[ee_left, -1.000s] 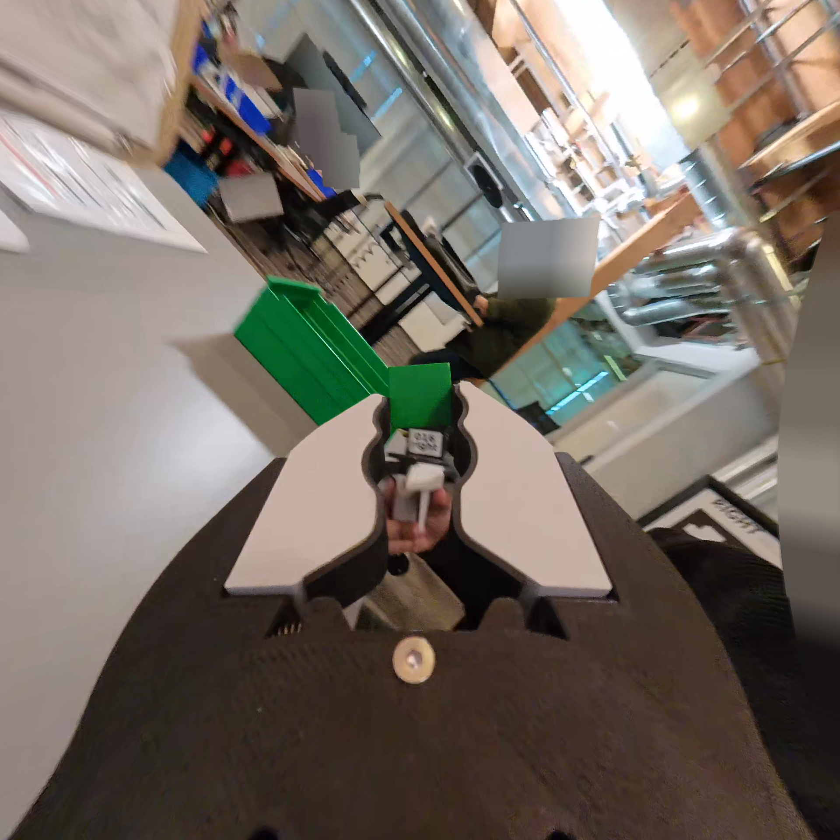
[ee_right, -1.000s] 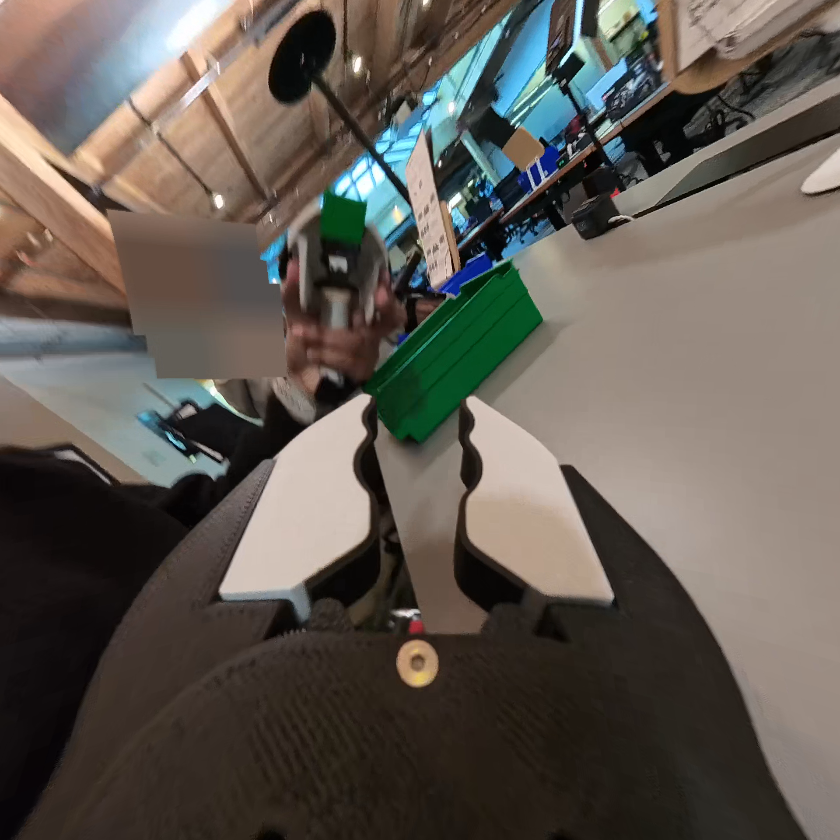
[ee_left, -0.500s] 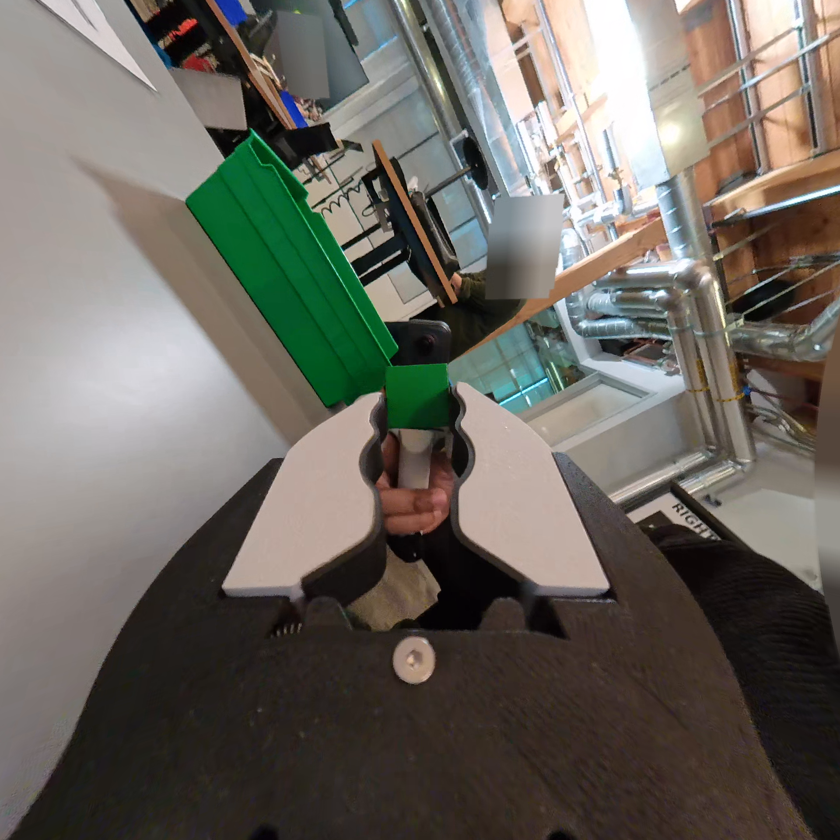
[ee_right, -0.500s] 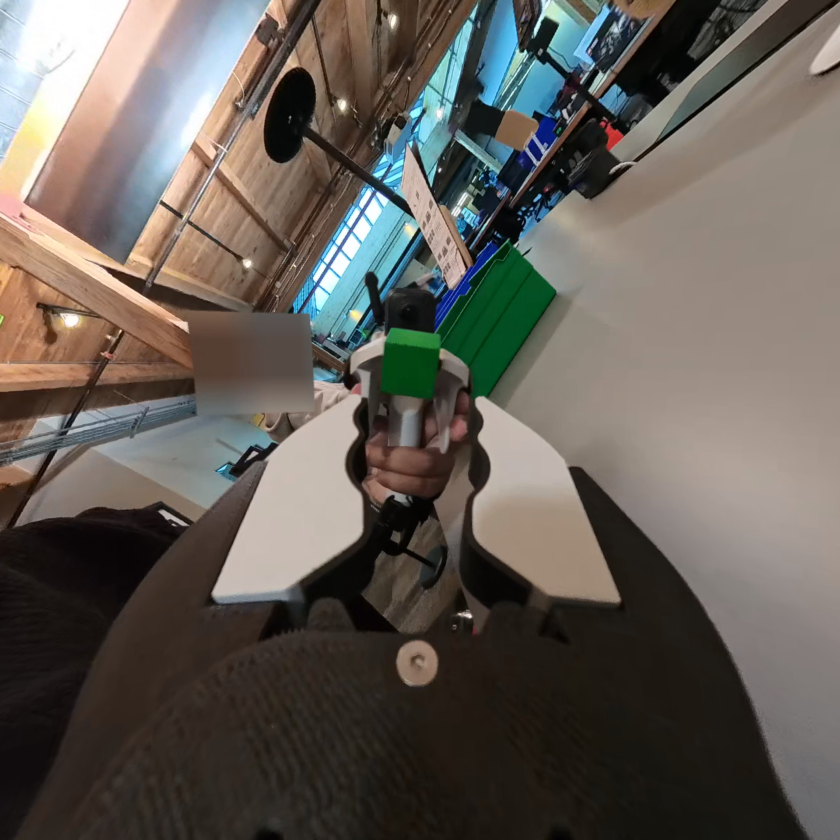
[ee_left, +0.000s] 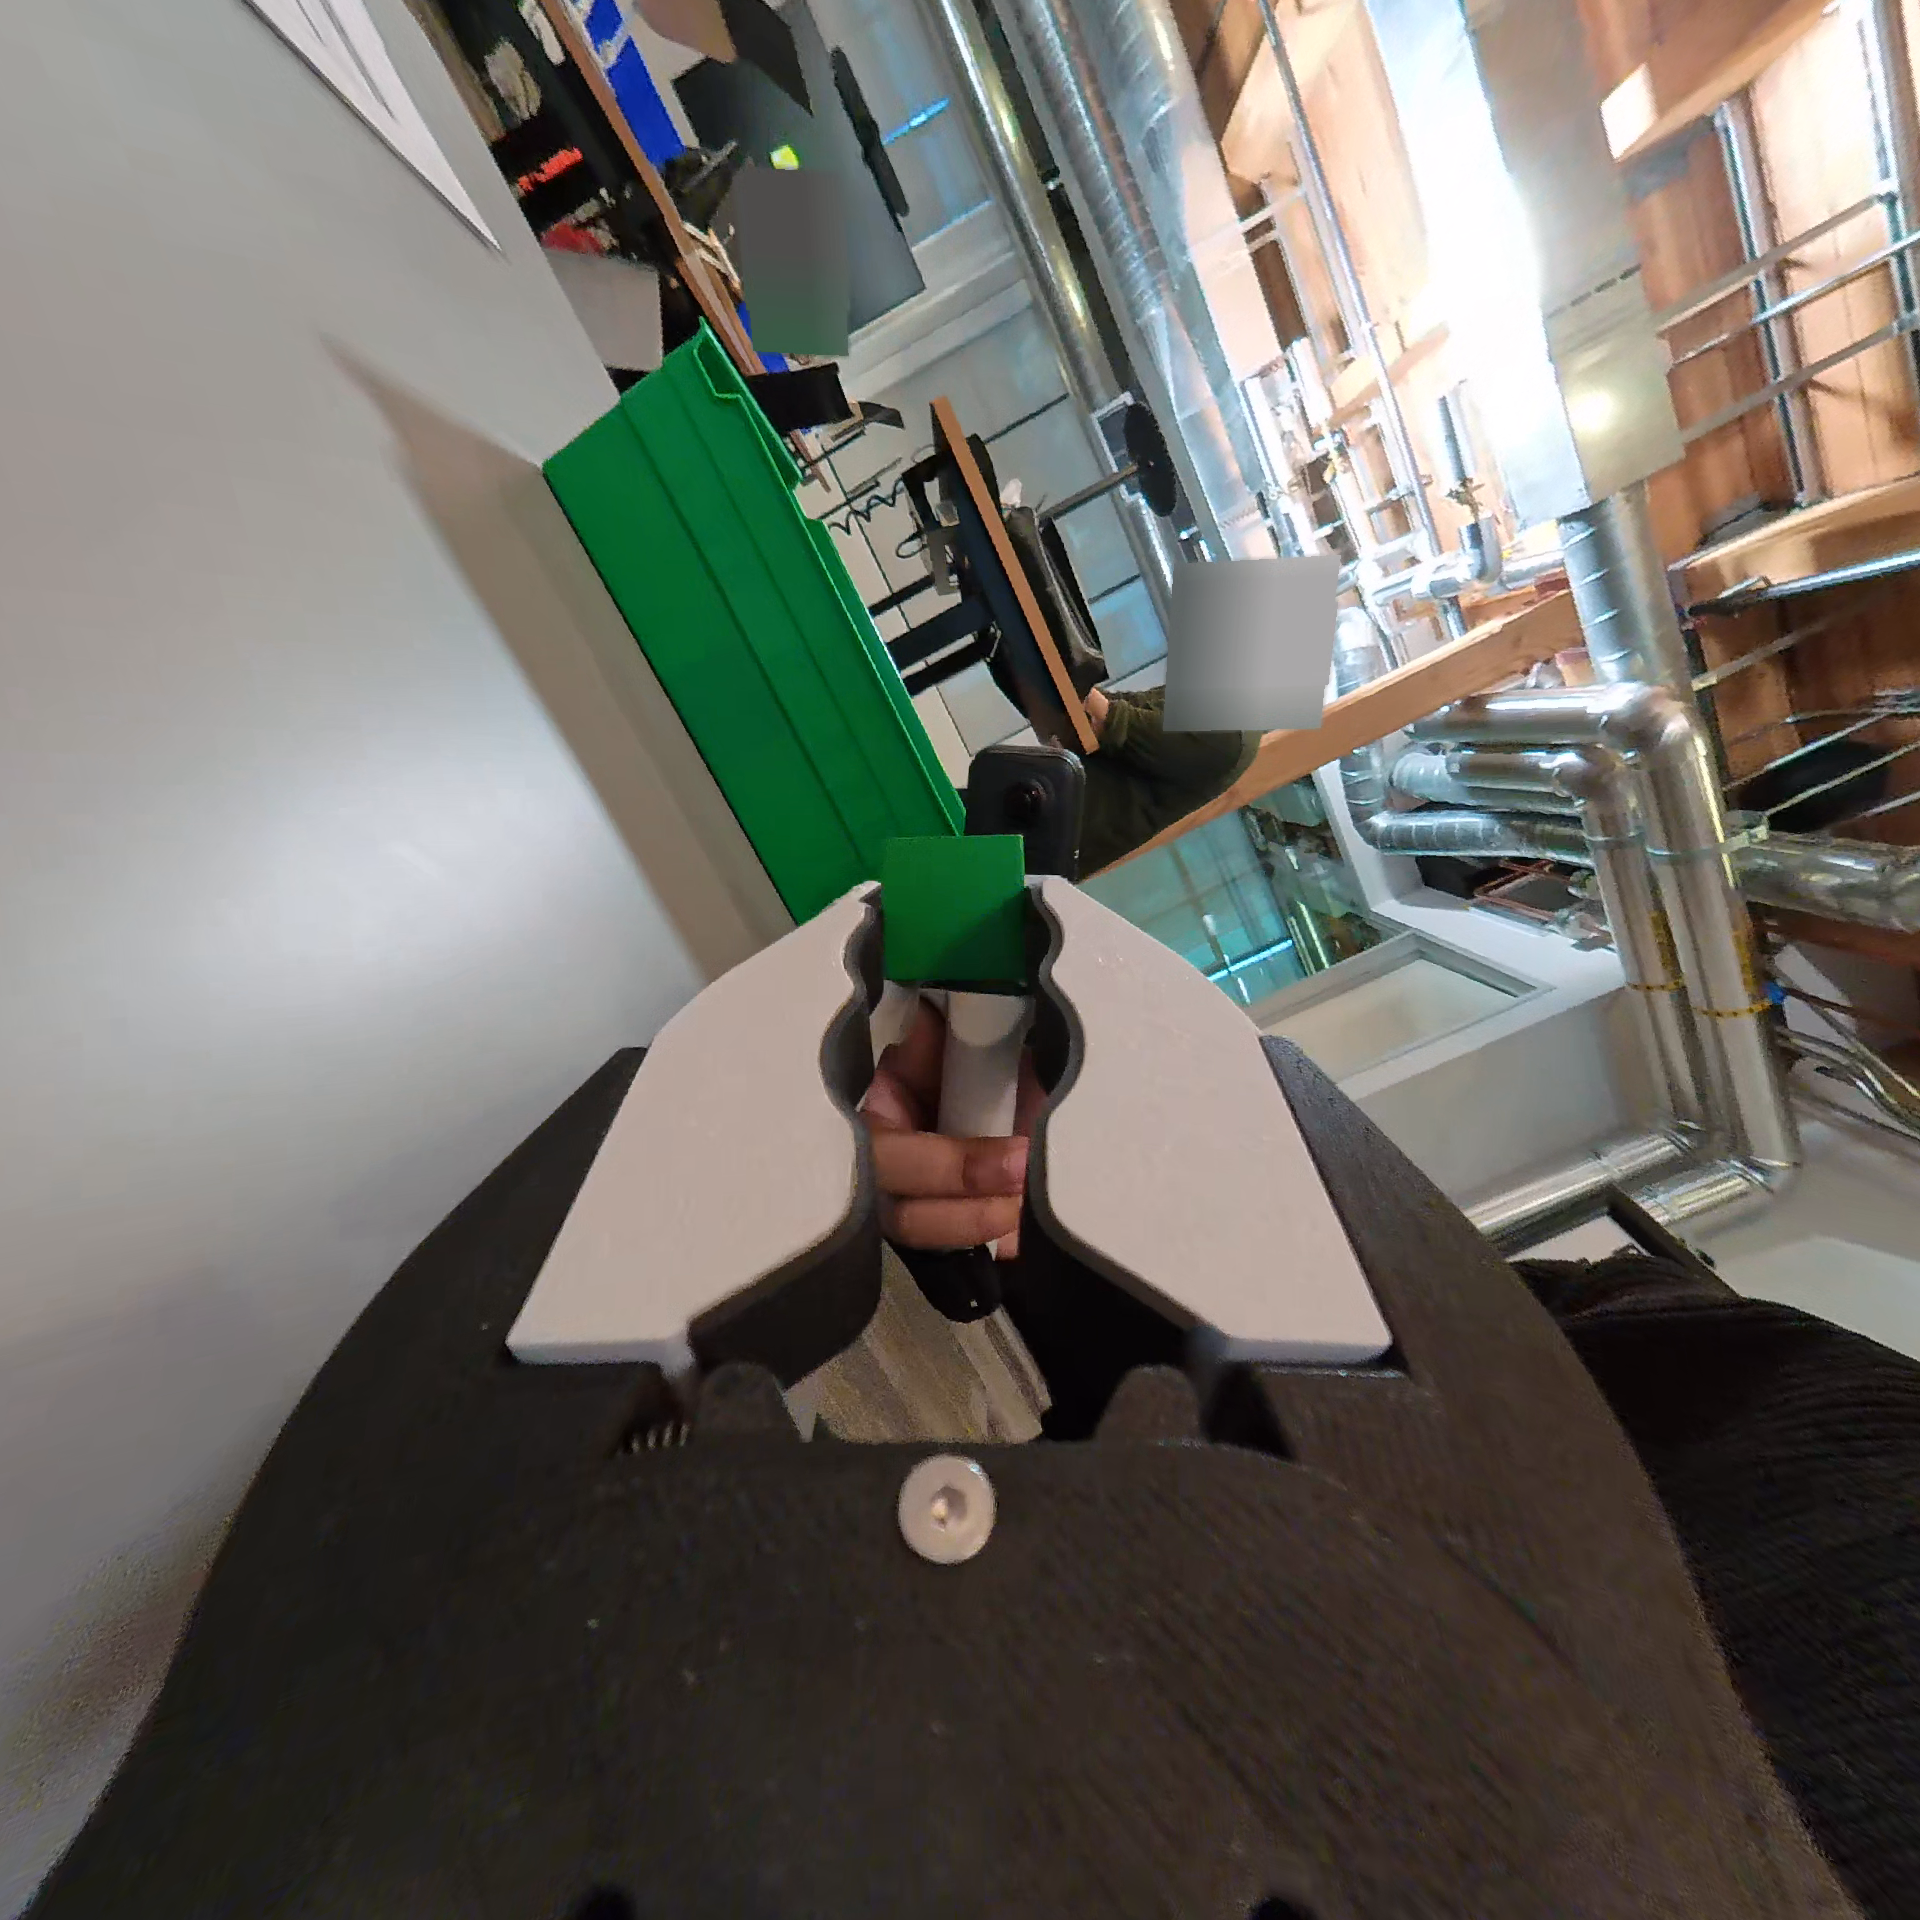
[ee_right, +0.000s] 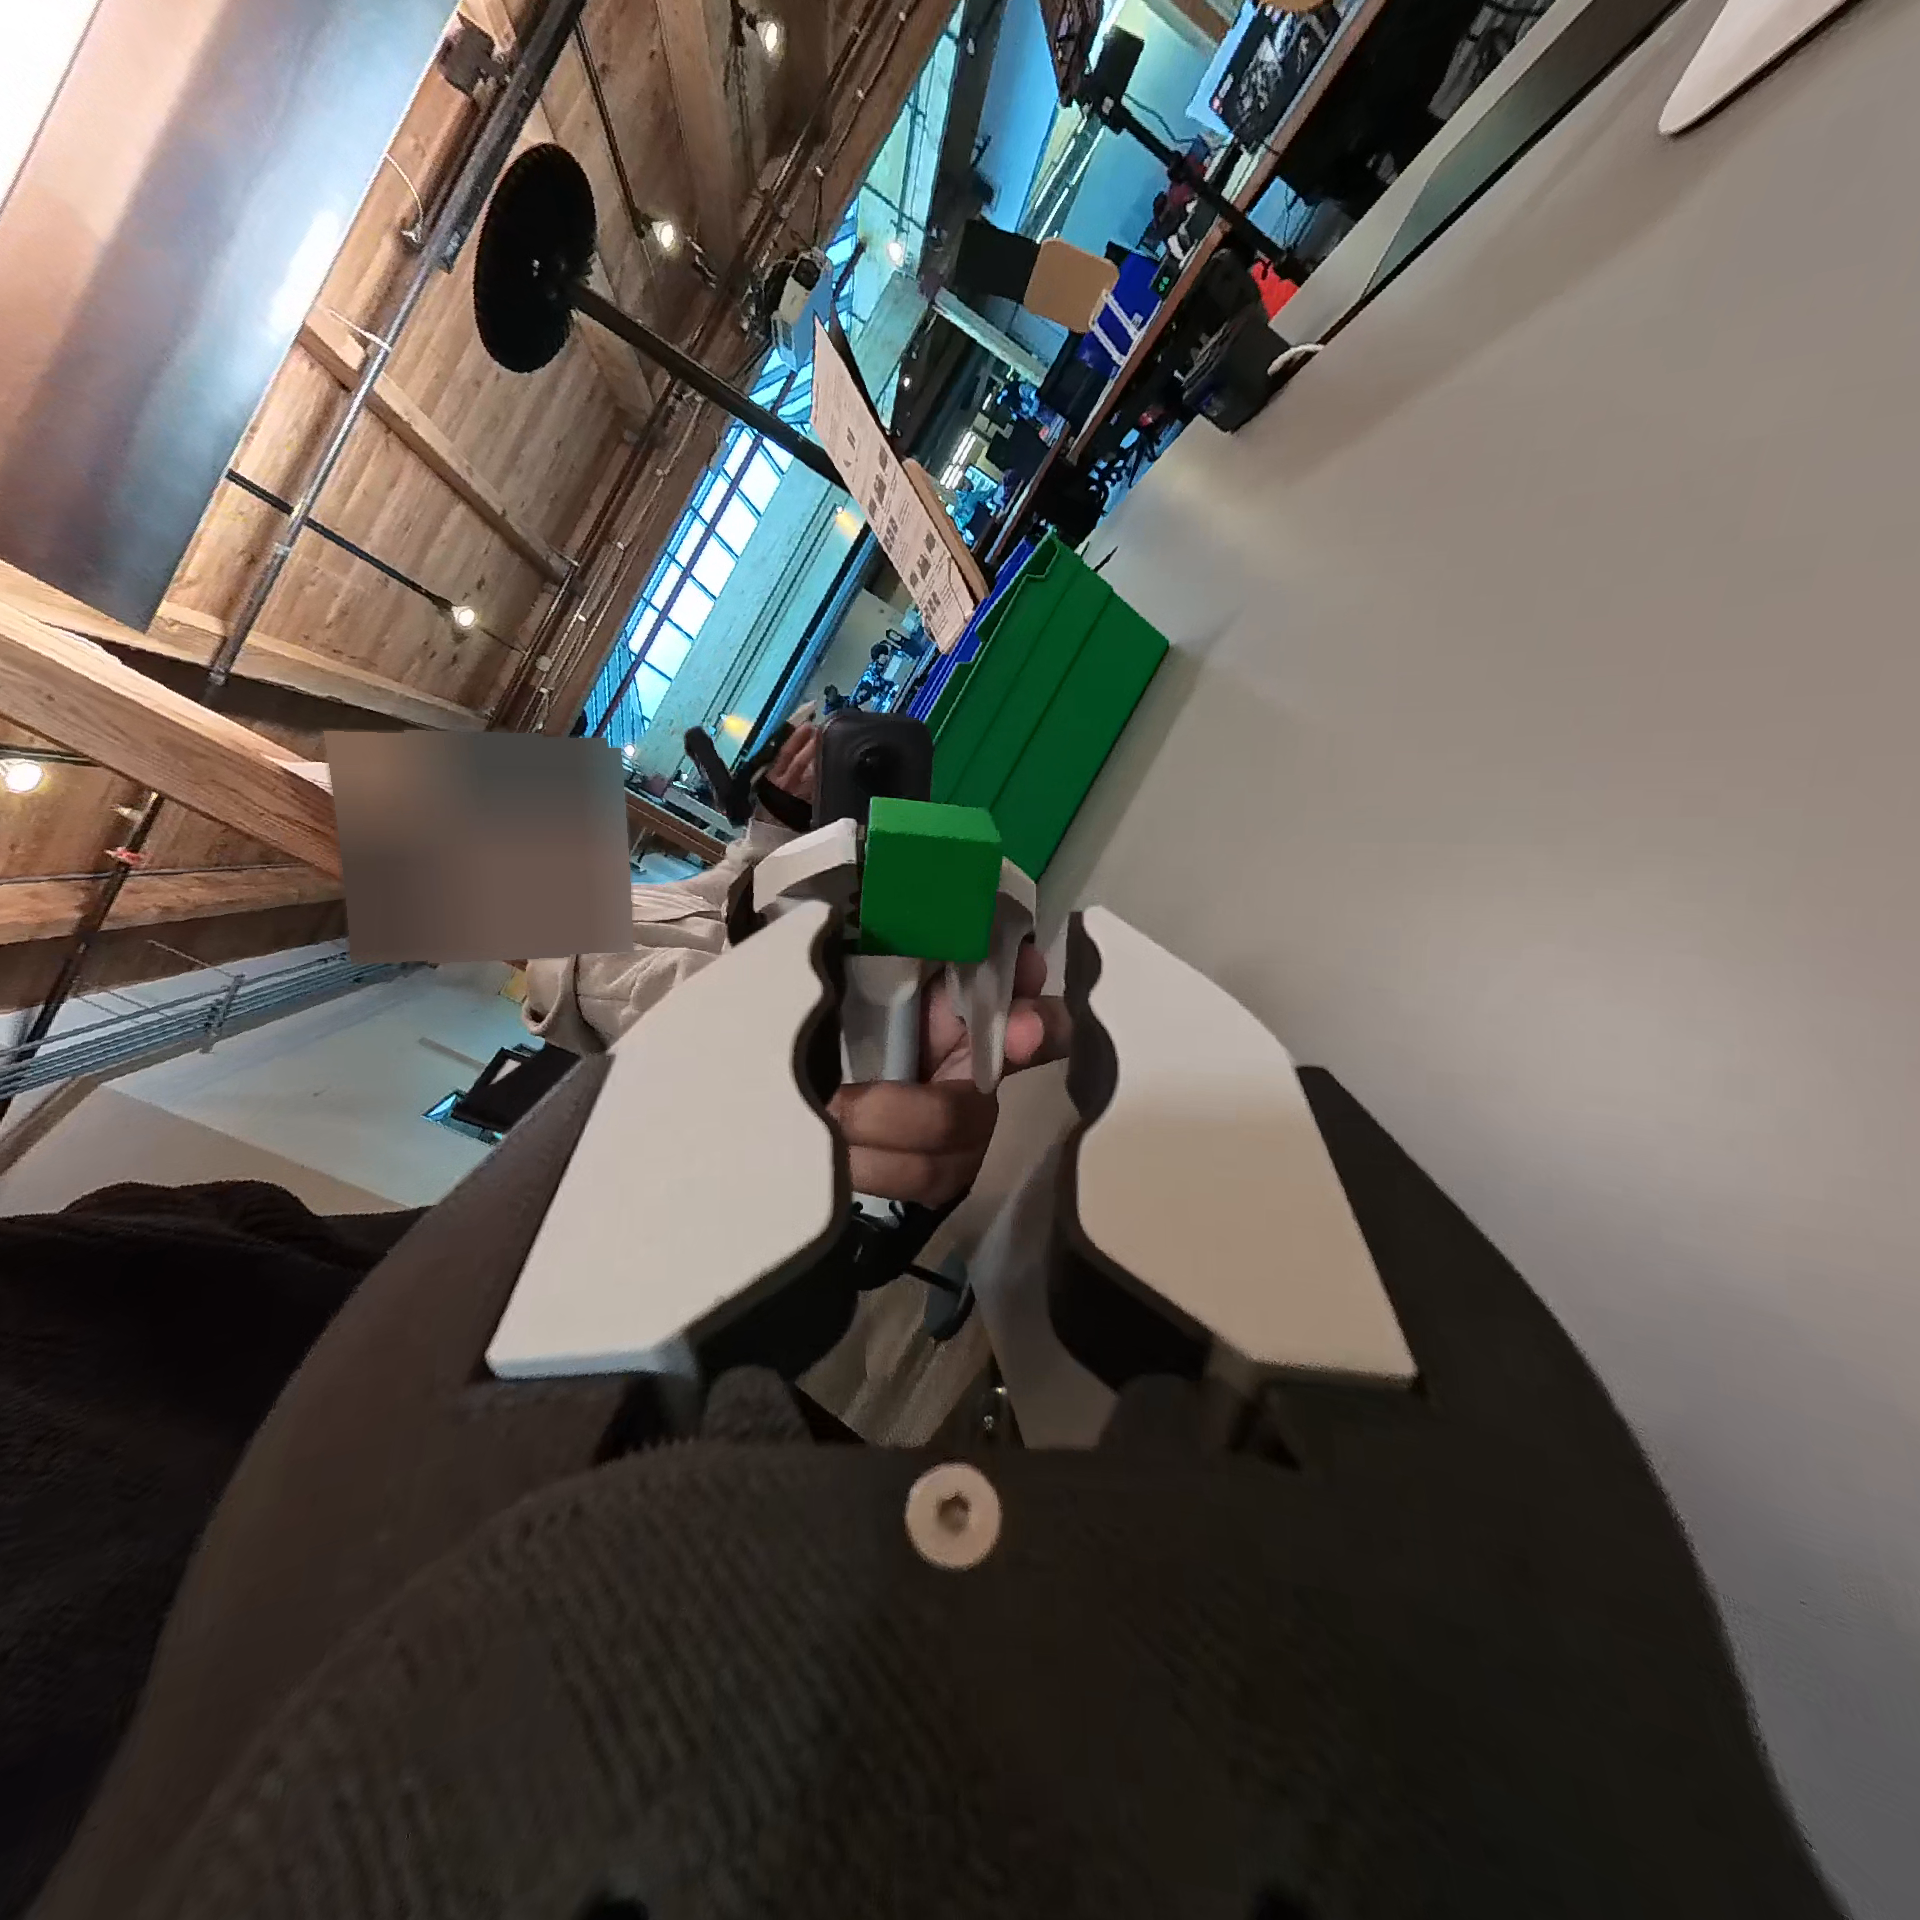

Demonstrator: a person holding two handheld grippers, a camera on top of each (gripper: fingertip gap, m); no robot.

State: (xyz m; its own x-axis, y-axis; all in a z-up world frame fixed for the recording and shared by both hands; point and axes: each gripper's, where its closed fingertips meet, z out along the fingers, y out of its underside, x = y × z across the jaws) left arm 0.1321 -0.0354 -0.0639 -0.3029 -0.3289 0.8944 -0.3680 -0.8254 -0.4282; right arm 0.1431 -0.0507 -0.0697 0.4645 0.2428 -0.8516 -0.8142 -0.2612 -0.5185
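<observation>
The left tongs (ee_left: 951, 902) are closed narrowly on a green block (ee_left: 951, 920), with both pale tips pressed flat against its sides. The block is up in the air, clear of the counter (ee_left: 260, 831).

The right tongs (ee_right: 956, 925) face them head-on with a moderate gap, wider than the block, and hold nothing. In the right wrist view the block sits right at their mouth, gripped between the other tool's pale fingers. I cannot tell whether the right tips touch it.

Behind each pair of tongs is the opposite tool: a black camera (ee_right: 868, 764) mounted above the fingers and a pale handle wrapped by a hand (ee_right: 914, 1132).

Beyond the tools a green bin (ee_left: 748, 644) stands on the grey counter near its far edge, well apart from both. The scene is strongly tilted in both views. Past the counter are workshop desks, silver ducts and wooden beams.
</observation>
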